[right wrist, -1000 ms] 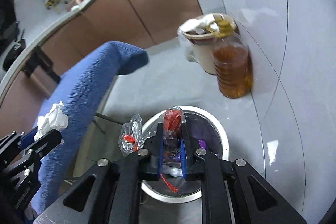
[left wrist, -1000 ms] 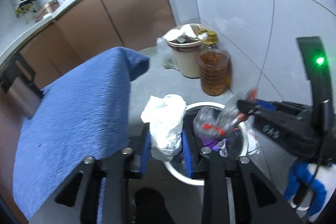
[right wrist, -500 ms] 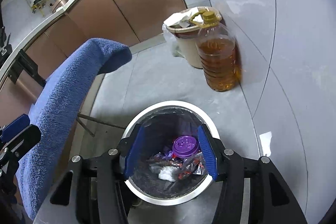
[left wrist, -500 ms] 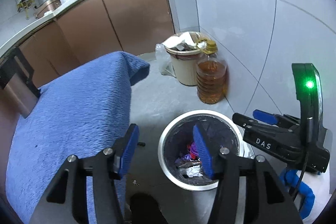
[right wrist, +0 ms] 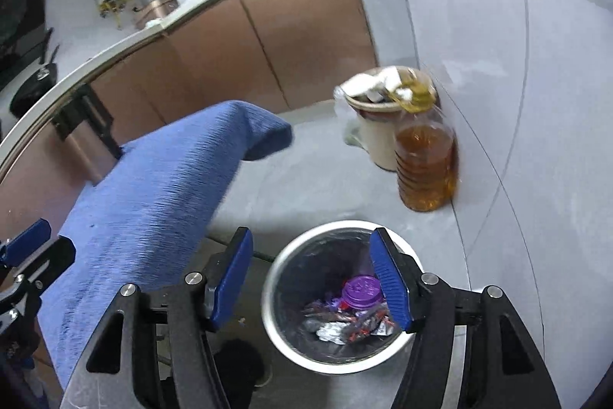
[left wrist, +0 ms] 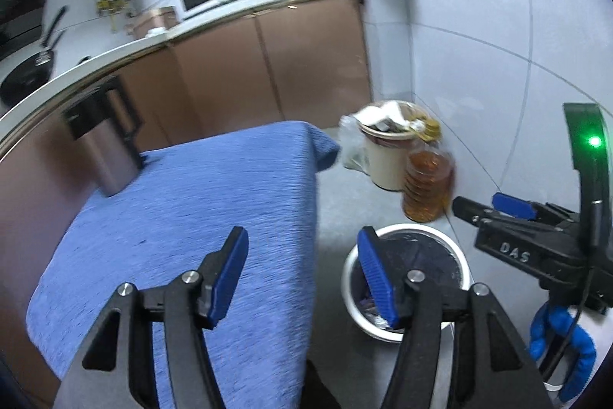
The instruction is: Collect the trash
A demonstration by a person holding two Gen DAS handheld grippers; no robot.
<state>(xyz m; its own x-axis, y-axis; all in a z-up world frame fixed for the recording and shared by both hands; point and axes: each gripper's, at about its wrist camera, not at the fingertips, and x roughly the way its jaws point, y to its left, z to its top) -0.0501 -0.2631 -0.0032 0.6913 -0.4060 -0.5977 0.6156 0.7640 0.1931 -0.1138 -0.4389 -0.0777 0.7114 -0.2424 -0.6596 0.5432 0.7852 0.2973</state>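
A round white-rimmed trash bin [right wrist: 285, 340] with a dark liner stands on the grey floor. Inside lie a purple lid [right wrist: 362, 291] and crumpled wrappers [right wrist: 346, 326]. My right gripper [right wrist: 312, 280] is open and empty above the bin's left rim. My left gripper [left wrist: 302, 275] is open and empty, over the edge of the blue cloth-covered table [left wrist: 184, 213], with the bin [left wrist: 352, 275] at its right. The right gripper's body [left wrist: 536, 244] shows at the right of the left wrist view.
A bottle of amber oil [right wrist: 425, 163] stands against the tiled wall by a full beige bin [right wrist: 377, 133]. Brown cabinets [right wrist: 268, 37] under a counter with a microwave run along the back. A steel jug [left wrist: 109, 148] stands left of the table.
One second ago the left gripper held a white tissue wad and the right a plastic wrapper over the bin. Both opened, the trash dropped in, and both grippers have risen and pulled back.
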